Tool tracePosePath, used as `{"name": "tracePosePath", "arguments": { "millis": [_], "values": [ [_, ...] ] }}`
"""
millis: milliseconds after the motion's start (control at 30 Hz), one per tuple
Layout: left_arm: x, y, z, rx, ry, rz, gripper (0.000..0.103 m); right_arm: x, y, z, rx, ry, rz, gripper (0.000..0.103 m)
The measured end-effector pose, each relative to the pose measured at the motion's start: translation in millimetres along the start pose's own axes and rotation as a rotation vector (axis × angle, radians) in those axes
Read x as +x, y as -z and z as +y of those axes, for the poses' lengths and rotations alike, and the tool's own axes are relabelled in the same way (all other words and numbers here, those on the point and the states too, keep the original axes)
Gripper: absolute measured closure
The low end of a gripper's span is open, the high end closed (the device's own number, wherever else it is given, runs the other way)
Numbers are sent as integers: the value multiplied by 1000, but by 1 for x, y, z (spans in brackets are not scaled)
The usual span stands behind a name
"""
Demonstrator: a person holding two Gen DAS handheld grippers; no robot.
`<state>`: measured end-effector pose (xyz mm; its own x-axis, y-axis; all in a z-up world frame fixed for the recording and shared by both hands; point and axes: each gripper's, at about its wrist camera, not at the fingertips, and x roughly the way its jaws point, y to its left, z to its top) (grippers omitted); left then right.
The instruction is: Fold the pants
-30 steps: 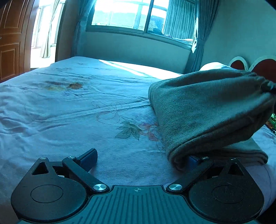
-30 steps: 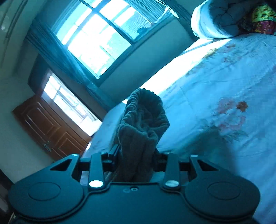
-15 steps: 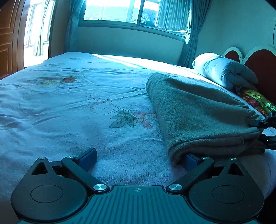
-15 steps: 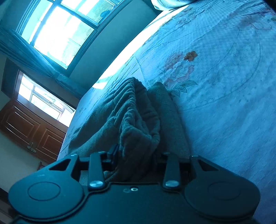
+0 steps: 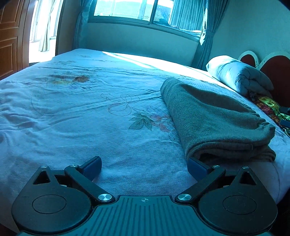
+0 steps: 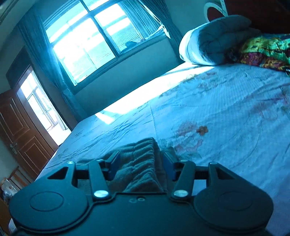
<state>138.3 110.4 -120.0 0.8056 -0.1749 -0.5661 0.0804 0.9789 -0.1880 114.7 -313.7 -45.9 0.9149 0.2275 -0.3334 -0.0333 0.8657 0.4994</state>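
The grey pants (image 5: 213, 119) lie folded on the blue flowered bedsheet (image 5: 94, 123), gathered waistband toward the headboard. My left gripper (image 5: 145, 165) is open wide just above the sheet. Its right finger (image 5: 197, 166) sits at the near corner of the fold, and nothing lies between the fingers. In the right wrist view the ribbed waistband (image 6: 139, 163) lies between the fingers of my right gripper (image 6: 141, 165). Its jaws are opening, and a gap shows beside the right pad (image 6: 169, 168).
A rolled white quilt (image 5: 239, 74) and a colourful cloth (image 5: 268, 107) lie by the red headboard (image 5: 277, 72). A window (image 5: 141, 9) with curtains is beyond the bed, and a wooden door (image 6: 20, 130) stands to the left. The bed's near edge runs under my left gripper.
The lifted half of the pants came down flat onto the lower half. My right gripper's jaws widened off the waistband and it drew back. The left gripper stayed open.
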Motion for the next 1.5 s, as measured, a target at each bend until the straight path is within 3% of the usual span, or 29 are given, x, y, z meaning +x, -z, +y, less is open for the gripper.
{"name": "tracePosePath", "arguments": {
  "millis": [100, 167, 233, 267, 333, 400, 433, 467, 500, 567, 633, 700, 767, 900, 967, 1133, 1167, 1200, 1267, 1300, 1367, 1500],
  "values": [
    [-10, -10, 8, -43, 8, -58, 3, 21, -8, 28, -74, -109, 32, 47],
    [-13, -20, 11, -61, -6, -93, 3, 47, -4, 50, -181, -112, 89, 49],
    [-9, -31, 14, -69, -21, -100, 2, 71, 4, 68, -292, -73, 162, 50],
    [-6, -35, 16, -73, -30, -98, 2, 93, 12, 73, -369, 0, 234, 55],
    [1, -42, 19, -77, -35, -83, 1, 121, 24, 59, -395, 115, 349, 67],
    [9, -47, 21, -78, -32, -68, 0, 112, 19, 43, -363, 77, 332, 78],
    [14, -49, 21, -80, -11, -55, 0, 99, 11, 38, -322, 39, 307, 78],
    [17, -51, 21, -80, 15, -51, 0, 84, 4, 30, -276, -1, 265, 68],
    [24, -53, 19, -74, 43, -44, 0, 66, -2, 19, -227, 19, 208, 46],
    [39, -57, 13, -67, 106, -20, 0, 52, -15, -16, -93, 16, 209, 26],
    [59, -61, 7, -95, 176, 22, 0, 51, -20, -57, 93, -21, 243, 26],
    [78, -64, 2, -124, 229, 81, 0, 54, -18, -82, 194, -16, 280, 27],
    [93, -64, -9, -135, 265, 118, 0, 59, -11, -96, 280, -86, 314, 27],
    [115, -63, -16, -173, 325, 164, 0, 79, 3, -102, 328, -101, 369, 26],
    [125, -62, -11, -206, 376, 196, 0, 88, 5, -102, 359, -165, 400, 26],
    [145, -69, 0, -271, 452, 245, 0, 106, 2, -95, 348, -186, 455, 24],
    [149, -71, 0, -271, 457, 251, 0, 108, 0, -94, 337, -169, 462, 34],
    [151, -73, -1, -270, 459, 254, 0, 101, -8, -94, 307, -115, 407, 42],
    [152, -73, -1, -264, 463, 256, 0, 81, -23, -93, 256, -64, 279, 43],
    [152, -72, -2, -258, 466, 252, 0, 80, -26, -94, 274, -96, 273, 43],
    [149, -69, 0, -255, 474, 232, 0, 90, -27, -96, 342, -226, 331, 43],
    [140, -68, 3, -284, 472, 202, 0, 119, -16, -80, 243, -134, 432, 42]
  ]
}}
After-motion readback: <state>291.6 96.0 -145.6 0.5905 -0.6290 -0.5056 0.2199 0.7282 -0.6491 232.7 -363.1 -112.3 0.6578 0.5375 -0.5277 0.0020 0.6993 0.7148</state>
